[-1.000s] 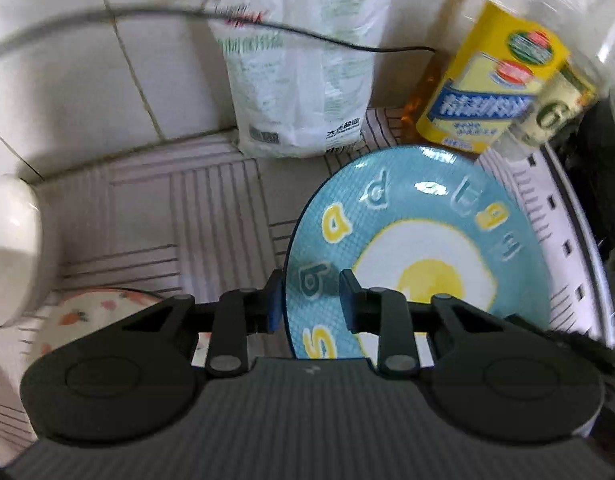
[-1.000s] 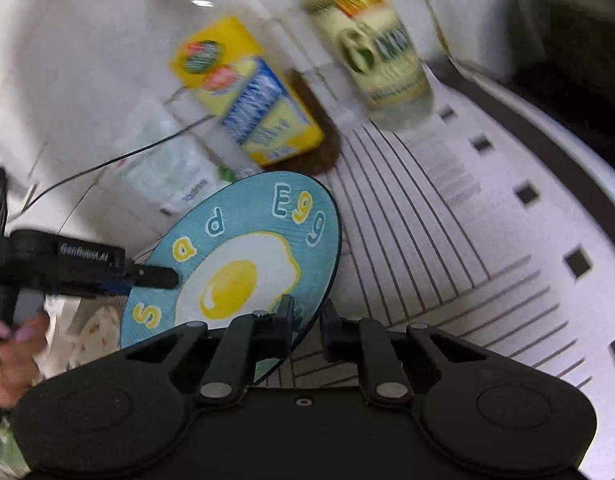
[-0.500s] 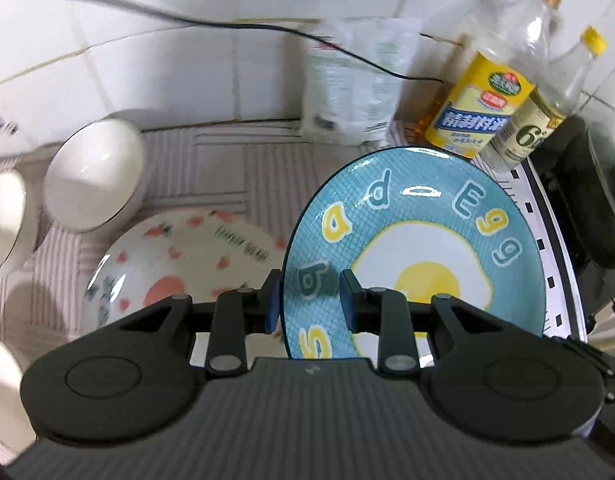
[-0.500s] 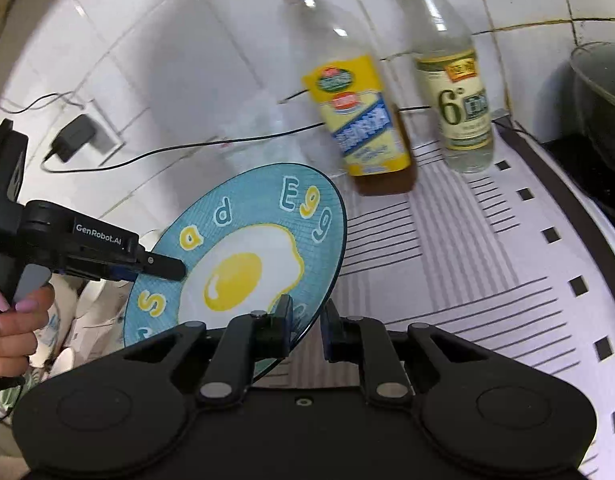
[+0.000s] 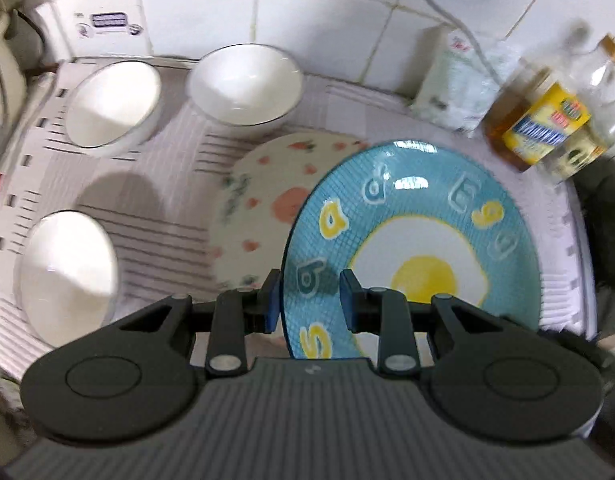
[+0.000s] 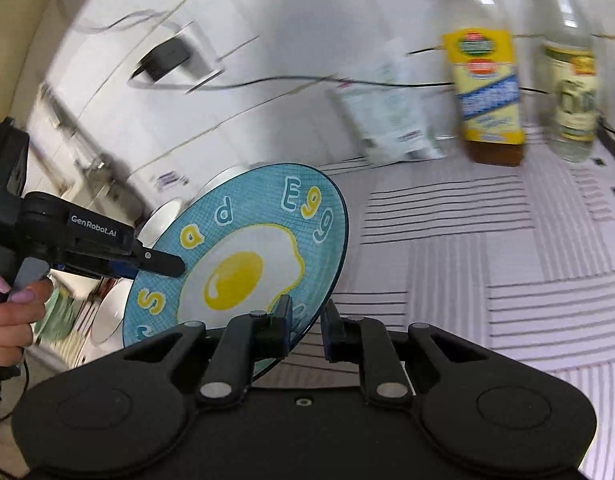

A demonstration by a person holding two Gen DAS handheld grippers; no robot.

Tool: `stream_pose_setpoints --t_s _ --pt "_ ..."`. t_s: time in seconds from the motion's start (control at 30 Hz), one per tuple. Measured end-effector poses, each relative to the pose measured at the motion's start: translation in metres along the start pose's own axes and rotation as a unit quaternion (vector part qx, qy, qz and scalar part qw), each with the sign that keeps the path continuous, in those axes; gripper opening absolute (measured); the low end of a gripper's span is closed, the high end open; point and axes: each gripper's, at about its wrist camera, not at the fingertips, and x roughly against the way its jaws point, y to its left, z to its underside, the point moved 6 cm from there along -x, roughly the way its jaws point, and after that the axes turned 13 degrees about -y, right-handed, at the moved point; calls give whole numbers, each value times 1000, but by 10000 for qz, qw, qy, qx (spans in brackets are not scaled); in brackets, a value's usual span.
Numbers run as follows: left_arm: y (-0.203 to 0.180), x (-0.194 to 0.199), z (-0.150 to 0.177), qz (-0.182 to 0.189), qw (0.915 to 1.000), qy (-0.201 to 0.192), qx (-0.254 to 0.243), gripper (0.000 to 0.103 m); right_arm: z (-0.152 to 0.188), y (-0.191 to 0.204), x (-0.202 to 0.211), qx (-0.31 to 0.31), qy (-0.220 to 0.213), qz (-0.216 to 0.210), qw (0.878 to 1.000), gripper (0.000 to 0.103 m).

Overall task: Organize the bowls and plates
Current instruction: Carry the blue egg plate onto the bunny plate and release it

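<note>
A blue plate (image 5: 419, 248) with a fried-egg picture and yellow letters hangs tilted above the striped mat, held at two points of its rim. My left gripper (image 5: 311, 300) is shut on its near left rim. In the right wrist view the same blue plate (image 6: 247, 264) has my right gripper (image 6: 307, 330) shut on its lower rim, while the left gripper (image 6: 175, 268) clamps it from the left, held by a hand. Partly under the blue plate lies a strawberry-patterned plate (image 5: 263, 204). Three white bowls (image 5: 245, 84) (image 5: 115, 104) (image 5: 67, 276) stand on the left.
A yellow-labelled oil bottle (image 6: 487, 92), a clear bottle (image 6: 571, 80) and a white bag (image 5: 455, 84) stand along the tiled wall. A charger (image 6: 163, 56) with a black cable is plugged in there. Dark cookware (image 5: 603, 216) borders the striped mat (image 6: 507, 240) on the right.
Both grippers have carried the blue plate leftwards and slightly up. The strawberry plate and the white bowls have come into the left wrist view; the bottles have slid to the right.
</note>
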Motion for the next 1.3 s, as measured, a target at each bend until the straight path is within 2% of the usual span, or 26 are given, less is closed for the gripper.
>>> stream_pose_setpoints --t_s 0.07,0.17,0.37,0.57,0.83,0.97,1.07,1.23,1.3 --pt "10 -1 6 -198 9998 9 -45 28 0 7 -7 64 81 -133 9999 19" --pt "29 -9 11 -209 9992 110 320 28 0 17 -19 265 149 -314 9990 19" --pt "45 -23 13 -418 9984 166 334 28 5 21 -50 406 480 -428 9971 19" --pt "53 -40 13 -427 9973 327 499 28 4 17 -72 410 671 -478 9958 19" --pt "59 -52 14 -535 9950 552 636 30 -3 17 -93 590 823 -374 9942 19" --pt "61 -57 13 -723 9924 718 691 30 -4 21 -100 718 938 -373 9923 20" --pt "58 -61 12 -803 9916 765 663 30 -1 32 -105 1188 1077 -194 9869 25" --pt "54 -66 13 -822 9914 850 568 30 -6 33 -109 1308 1132 64 9849 26" --pt "50 -68 14 -868 9917 839 451 30 -6 40 -108 1624 1131 239 9799 32"
